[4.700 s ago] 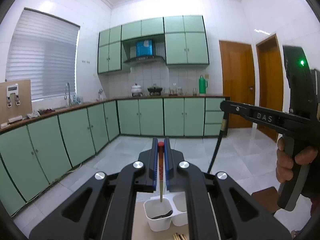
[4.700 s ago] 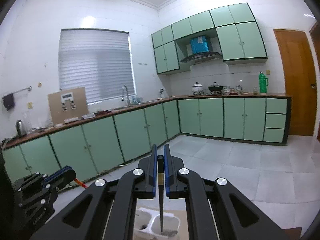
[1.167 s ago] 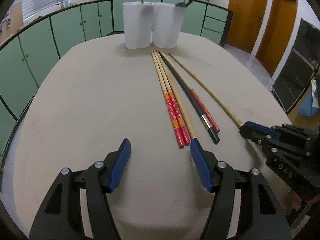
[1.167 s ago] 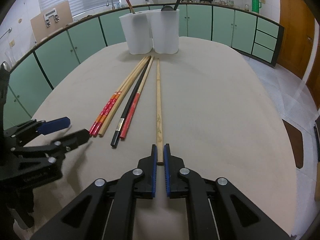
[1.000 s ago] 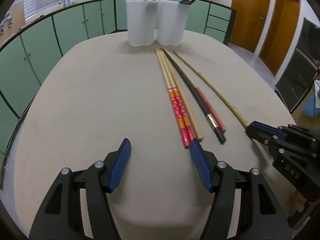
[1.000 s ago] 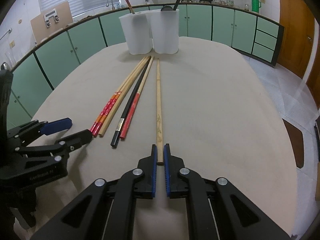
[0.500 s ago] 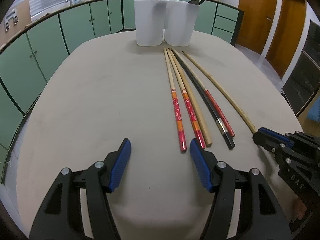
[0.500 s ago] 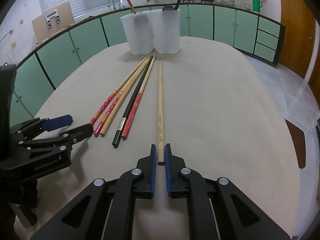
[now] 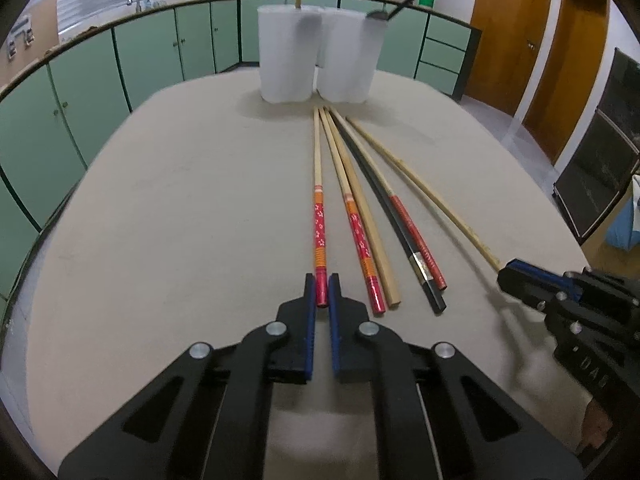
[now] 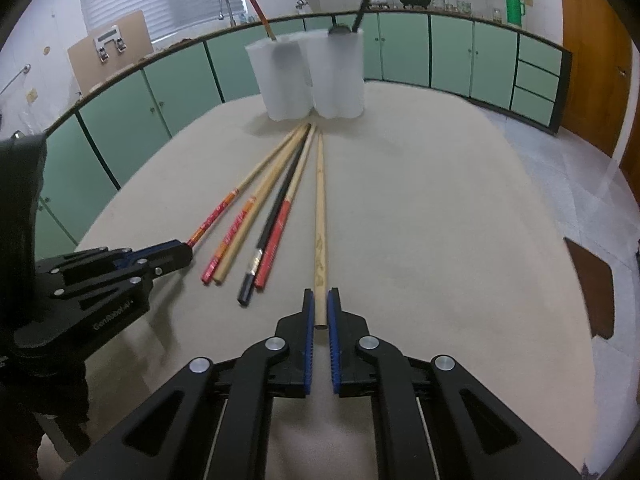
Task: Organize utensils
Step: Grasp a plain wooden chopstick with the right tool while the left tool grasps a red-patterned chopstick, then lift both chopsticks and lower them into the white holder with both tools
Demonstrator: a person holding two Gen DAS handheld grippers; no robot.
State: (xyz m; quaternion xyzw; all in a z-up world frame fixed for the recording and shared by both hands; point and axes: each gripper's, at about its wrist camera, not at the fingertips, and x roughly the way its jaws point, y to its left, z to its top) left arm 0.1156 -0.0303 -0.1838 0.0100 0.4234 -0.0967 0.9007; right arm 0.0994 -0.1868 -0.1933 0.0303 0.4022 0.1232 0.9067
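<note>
Left gripper point(image 9: 321, 290) clamping red-ended chopstick point(image 9: 319, 216), right gripper point(image 10: 321, 306) clamping plain chopstick point(image 10: 319, 216)

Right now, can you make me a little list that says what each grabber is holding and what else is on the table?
left gripper: fingers shut on the red-and-orange chopstick, at its red end
right gripper: fingers shut on the plain wooden chopstick, at its near end
both held sticks: lying on the table
loose chopsticks: four between the held two, fanned out
white cups: two side by side at the far end; a red-handled stick in one, a dark utensil in the other
</note>
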